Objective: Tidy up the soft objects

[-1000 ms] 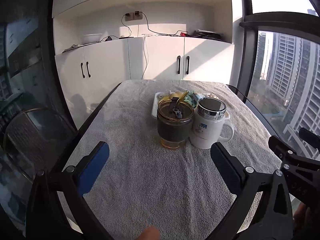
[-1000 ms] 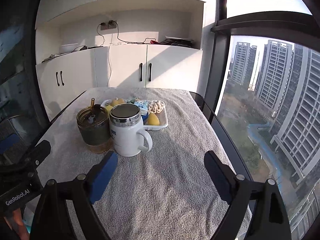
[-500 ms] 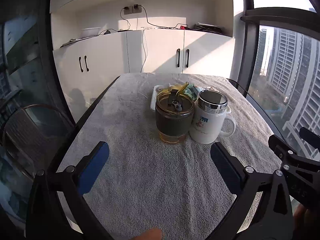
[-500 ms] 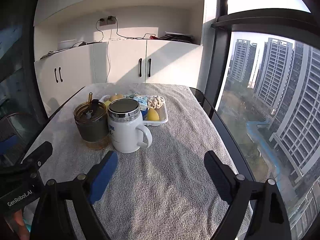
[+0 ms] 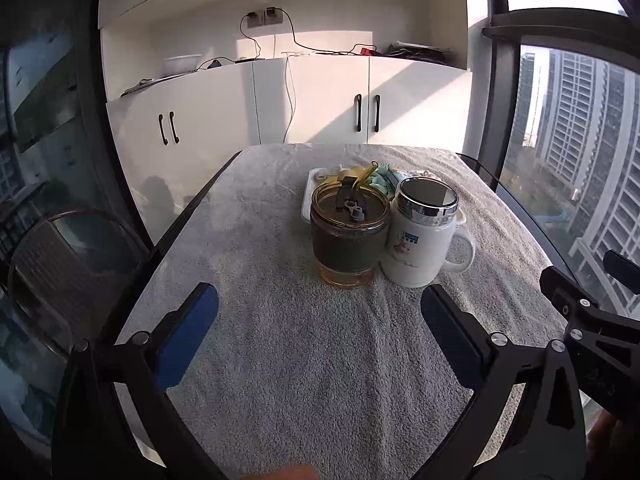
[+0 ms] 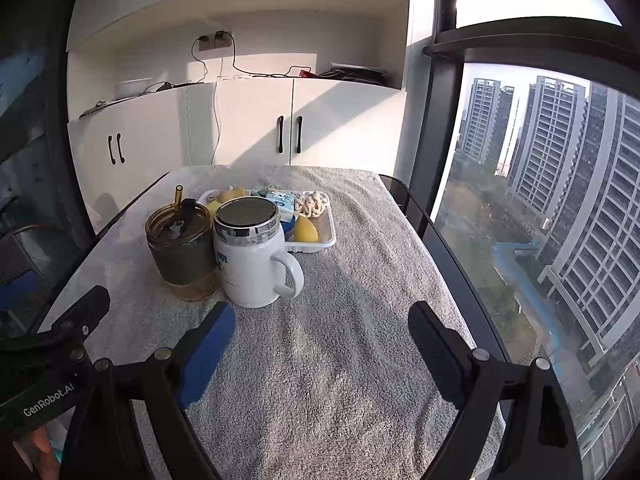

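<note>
A white tray [image 6: 326, 240] sits mid-table with soft items: a yellow piece [image 6: 306, 229], a blue-white packet [image 6: 281, 200] and a pale knotted ring toy [image 6: 312, 203]. In the left wrist view the tray [image 5: 306, 200] is mostly hidden behind the cups. My left gripper [image 5: 318, 314] is open and empty, low over the towel in front of the cups. My right gripper [image 6: 320, 330] is open and empty, just right of the white mug. The left gripper's body [image 6: 52, 352] shows at the lower left of the right wrist view.
An amber glass tumbler with a straw [image 5: 350, 236] [image 6: 182, 248] and a white lidded mug [image 5: 424, 236] [image 6: 250, 256] stand in front of the tray. A grey towel [image 6: 340, 360] covers the table. White cabinets stand behind; a window runs along the right.
Both grippers have tilted slightly, so the cups and tray sit a little lower and nearer in view. Both stay open and empty.
</note>
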Tool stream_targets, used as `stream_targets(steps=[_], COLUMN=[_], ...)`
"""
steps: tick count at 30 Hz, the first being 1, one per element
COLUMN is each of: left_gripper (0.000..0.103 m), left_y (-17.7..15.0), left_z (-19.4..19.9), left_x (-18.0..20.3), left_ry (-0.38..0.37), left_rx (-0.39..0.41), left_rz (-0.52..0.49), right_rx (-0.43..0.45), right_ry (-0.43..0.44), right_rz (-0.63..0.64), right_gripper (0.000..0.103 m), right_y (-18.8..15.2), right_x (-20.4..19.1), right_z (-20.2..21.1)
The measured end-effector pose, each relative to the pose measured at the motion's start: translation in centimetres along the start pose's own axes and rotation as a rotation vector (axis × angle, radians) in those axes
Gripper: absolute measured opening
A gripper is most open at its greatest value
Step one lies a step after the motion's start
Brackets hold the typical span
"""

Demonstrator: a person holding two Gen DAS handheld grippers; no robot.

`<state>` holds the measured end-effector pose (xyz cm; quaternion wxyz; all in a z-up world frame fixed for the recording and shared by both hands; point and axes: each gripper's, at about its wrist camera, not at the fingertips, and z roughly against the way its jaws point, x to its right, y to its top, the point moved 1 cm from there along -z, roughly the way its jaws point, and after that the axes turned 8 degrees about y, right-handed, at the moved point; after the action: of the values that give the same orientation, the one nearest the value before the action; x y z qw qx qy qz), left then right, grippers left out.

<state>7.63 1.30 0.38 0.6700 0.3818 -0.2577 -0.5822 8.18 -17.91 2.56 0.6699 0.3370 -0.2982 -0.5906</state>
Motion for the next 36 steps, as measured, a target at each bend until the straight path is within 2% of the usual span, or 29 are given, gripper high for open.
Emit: stream_targets(steps=[36], left_gripper=[0.103], left_y=[-0.01], left_z=[-0.55], left_x=[-0.06], left_ry=[-0.01], left_rx=[-0.006], left_rz=[-0.003], right_rx=[-0.007], right_ry=[0.001], right_rz=[0.004], right_gripper=[0.09], right_y=[-0.05], right_x=[-0.07], right_z=[-0.38])
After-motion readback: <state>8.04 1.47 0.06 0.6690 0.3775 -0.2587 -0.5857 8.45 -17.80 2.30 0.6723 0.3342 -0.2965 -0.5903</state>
